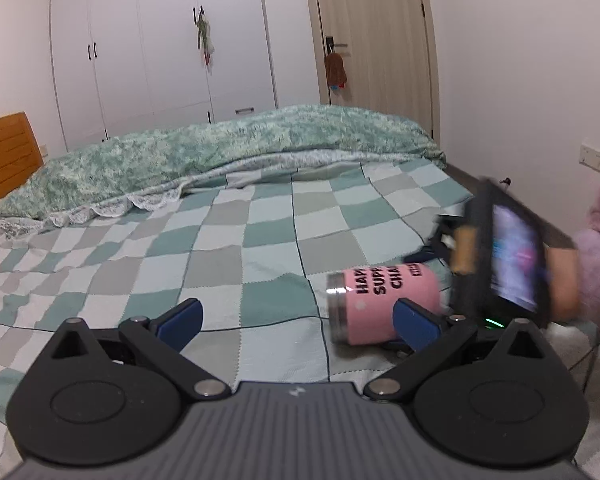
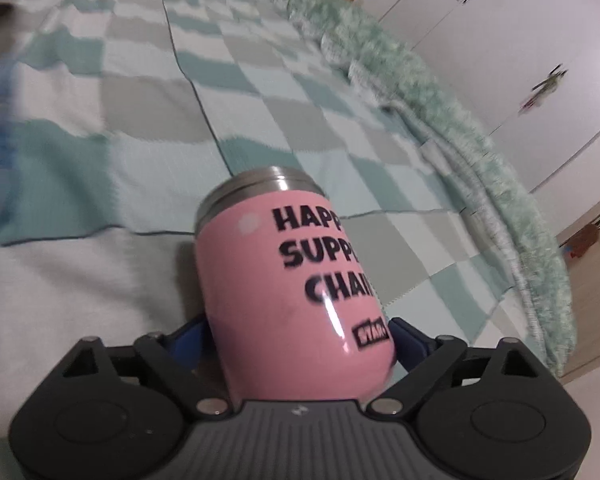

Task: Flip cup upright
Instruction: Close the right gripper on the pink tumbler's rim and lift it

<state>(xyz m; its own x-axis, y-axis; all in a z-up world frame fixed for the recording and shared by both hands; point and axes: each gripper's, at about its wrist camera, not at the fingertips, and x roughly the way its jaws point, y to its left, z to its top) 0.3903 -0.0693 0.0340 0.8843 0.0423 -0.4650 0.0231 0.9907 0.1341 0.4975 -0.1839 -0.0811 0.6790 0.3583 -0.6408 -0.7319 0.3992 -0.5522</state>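
Right gripper (image 2: 300, 340) clamps pink cup (image 2: 296, 280) sideways; left gripper (image 1: 300, 316) hovers wide open.

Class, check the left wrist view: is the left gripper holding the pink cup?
No: the left gripper is open and empty, while the pink cup lies beyond it in the right gripper.

- Left wrist view: low over the checked bedspread (image 1: 228, 240), facing across the bed toward wardrobe (image 1: 160, 40) and door (image 1: 372, 32); own fingers in the foreground.
- Right wrist view: very near the pink cup (image 2: 296, 284) (tilted, blurred), facing along the bed.
- Shared: cup (image 1: 384, 304), bedspread, wardrobe.
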